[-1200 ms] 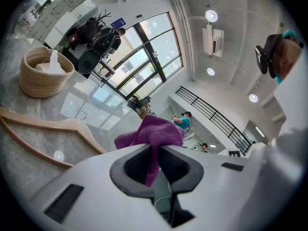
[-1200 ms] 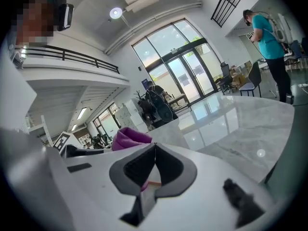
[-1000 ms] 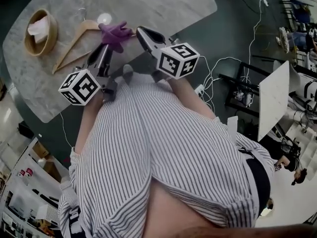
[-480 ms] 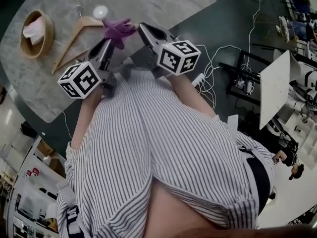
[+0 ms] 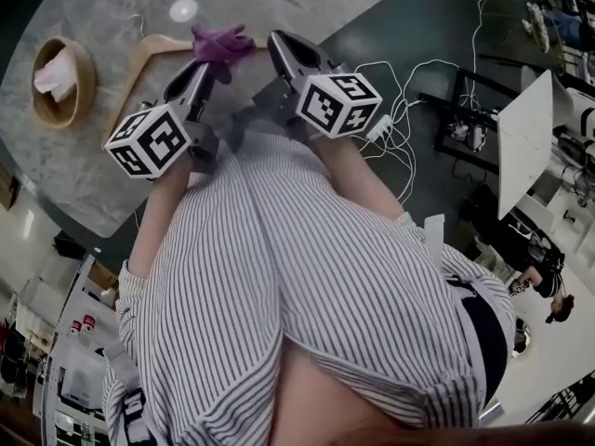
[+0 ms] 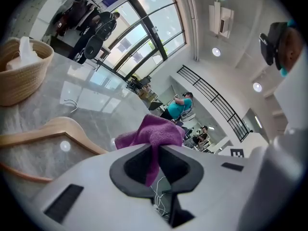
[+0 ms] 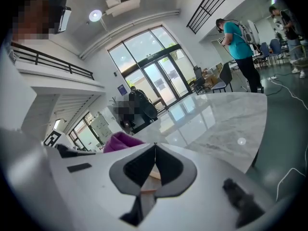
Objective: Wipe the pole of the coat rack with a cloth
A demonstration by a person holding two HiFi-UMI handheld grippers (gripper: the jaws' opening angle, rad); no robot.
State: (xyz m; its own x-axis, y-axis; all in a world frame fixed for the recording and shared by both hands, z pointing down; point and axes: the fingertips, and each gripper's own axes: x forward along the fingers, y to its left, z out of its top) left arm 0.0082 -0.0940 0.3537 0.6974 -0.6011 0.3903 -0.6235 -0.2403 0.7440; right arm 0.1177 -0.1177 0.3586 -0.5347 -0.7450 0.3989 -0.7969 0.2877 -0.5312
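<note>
Raised higher above worktop (image 5: 84, 156): cloth (image 6: 156, 131), clamped in left gripper (image 6: 156, 147); right gripper (image 7: 155, 146) closed, empty; pole unseen, wiping pending.

Carried the purple cloth (image 5: 221, 43) a little higher toward the top of the frame in the left gripper (image 5: 204, 68); brought the right gripper (image 5: 279, 45) up alongside.

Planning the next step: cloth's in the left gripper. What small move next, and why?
Probably carry the left gripper forward, toward what looks like the rack beyond the table. Its jaws clamp the cloth, which hangs above the hanger with no pole near it. The right gripper is shut.
</note>
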